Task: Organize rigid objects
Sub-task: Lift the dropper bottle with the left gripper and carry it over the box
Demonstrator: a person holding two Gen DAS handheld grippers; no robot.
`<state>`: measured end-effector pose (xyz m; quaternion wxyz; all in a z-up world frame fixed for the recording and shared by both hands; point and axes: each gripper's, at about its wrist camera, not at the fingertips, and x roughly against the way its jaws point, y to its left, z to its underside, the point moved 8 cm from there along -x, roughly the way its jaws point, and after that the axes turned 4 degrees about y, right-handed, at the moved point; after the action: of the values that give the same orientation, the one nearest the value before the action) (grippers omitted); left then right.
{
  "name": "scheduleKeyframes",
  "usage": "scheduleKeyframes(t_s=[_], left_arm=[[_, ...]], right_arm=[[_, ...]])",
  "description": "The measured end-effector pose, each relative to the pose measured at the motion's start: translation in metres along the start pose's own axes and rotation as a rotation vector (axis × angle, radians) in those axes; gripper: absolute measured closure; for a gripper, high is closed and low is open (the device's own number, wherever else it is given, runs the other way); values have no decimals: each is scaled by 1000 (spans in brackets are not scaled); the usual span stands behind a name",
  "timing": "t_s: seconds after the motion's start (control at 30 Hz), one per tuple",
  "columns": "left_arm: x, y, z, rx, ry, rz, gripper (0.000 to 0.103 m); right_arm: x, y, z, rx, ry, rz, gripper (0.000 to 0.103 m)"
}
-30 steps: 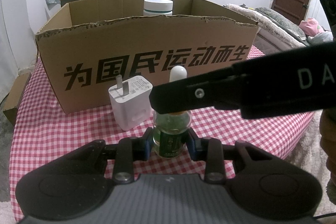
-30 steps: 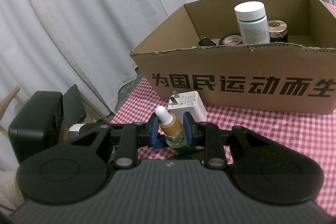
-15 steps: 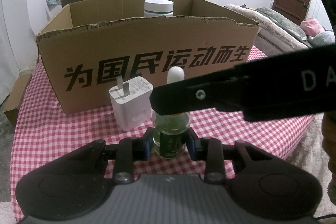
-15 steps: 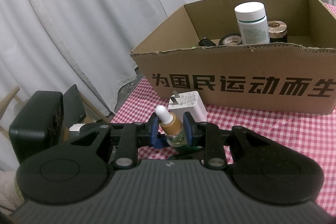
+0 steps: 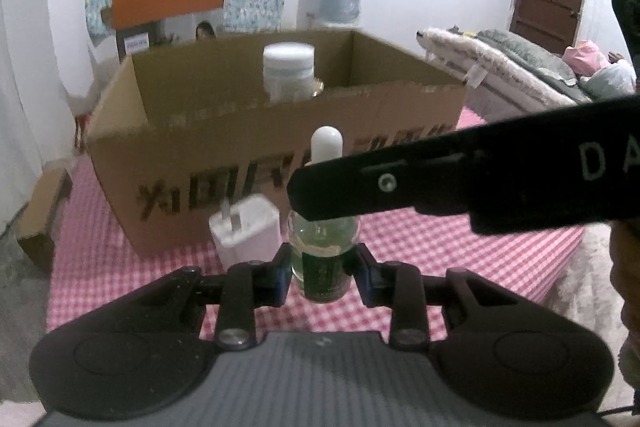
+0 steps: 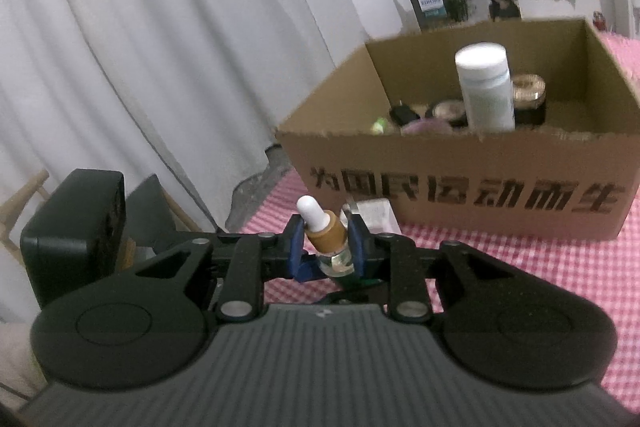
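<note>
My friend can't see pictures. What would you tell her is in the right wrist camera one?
The right gripper pinches a small dropper bottle by its tan collar, its white bulb tilted up-left, over a pink checked tablecloth. Behind it, a white plug adapter sits before an open cardboard box holding a tall white bottle and small jars.

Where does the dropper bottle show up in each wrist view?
Left wrist: dropper bottle at lower centre, between the left gripper fingers, its neck crossed by the right gripper's finger.
Right wrist: bottle at lower centre, tilted left, pinched at the collar by the right gripper.
Shared landmark: the cardboard box behind it.
</note>
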<state>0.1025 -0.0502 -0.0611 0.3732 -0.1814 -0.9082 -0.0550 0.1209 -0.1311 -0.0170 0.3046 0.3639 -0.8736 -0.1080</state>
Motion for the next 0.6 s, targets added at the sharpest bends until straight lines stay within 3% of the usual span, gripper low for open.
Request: scheduleKeyframes(t_s=[0.37,0.6], left_arm=[[35,-14,-90,-39,-107,-17,70],[1,-26,-152,-2,-89,57,70]], right_arm=[[59,5,-78,57,-127,-23,81],[74,-33,-136,57,-123,7,81]])
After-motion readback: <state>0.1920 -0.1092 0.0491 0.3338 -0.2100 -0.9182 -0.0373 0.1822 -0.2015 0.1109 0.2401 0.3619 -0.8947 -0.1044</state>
